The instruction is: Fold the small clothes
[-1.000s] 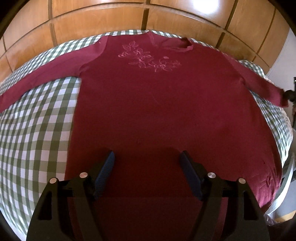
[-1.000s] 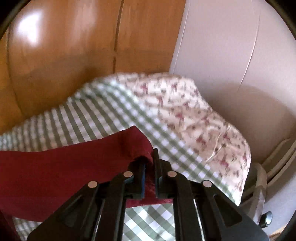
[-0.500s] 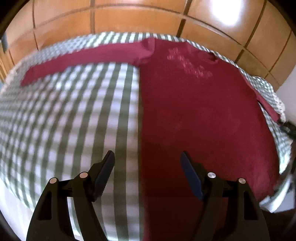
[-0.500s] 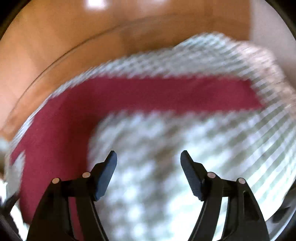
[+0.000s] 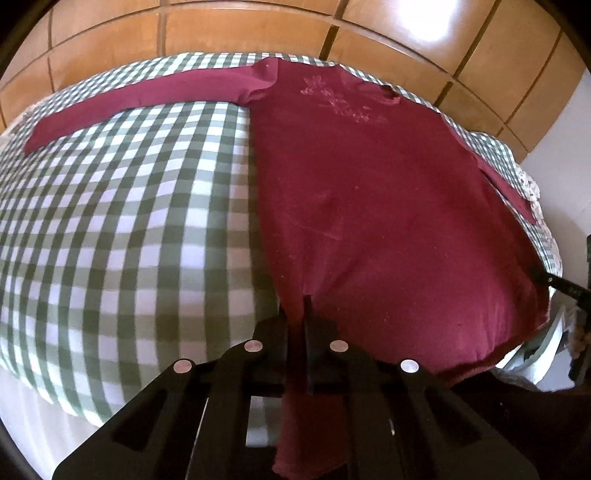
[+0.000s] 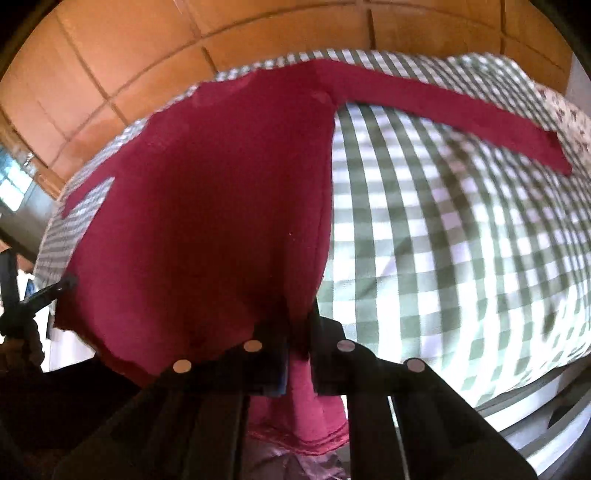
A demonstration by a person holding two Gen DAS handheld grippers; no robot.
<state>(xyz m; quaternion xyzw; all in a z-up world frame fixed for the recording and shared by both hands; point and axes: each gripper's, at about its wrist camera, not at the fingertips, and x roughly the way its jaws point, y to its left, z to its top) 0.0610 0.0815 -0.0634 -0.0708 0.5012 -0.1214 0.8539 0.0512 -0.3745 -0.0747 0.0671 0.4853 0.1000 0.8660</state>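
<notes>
A wall of wooden panels fills the 12 o'clock band of both wrist views. Below it a bed under a green-and-white checked bedcover takes up most of each picture; in the left wrist view the bare checks run from 7 to 10 o'clock, in the right wrist view from 1 to 4 o'clock. A floral-print cloth shows at the bed's edge near 2 o'clock in the right wrist view.

A maroon long-sleeved top lies flat on the bedcover, front up, with a pale flower design on the chest near 12 o'clock. One sleeve stretches out toward 10 o'clock in the left wrist view; the other sleeve reaches toward 2 o'clock in the right wrist view. The hem hangs over the near edge of the bed.

The left claw is closed, pinching the top's hem corner at 6 o'clock. The right claw is likewise closed on the opposite hem corner, fabric bunched between its fingers.

No containers appear.
</notes>
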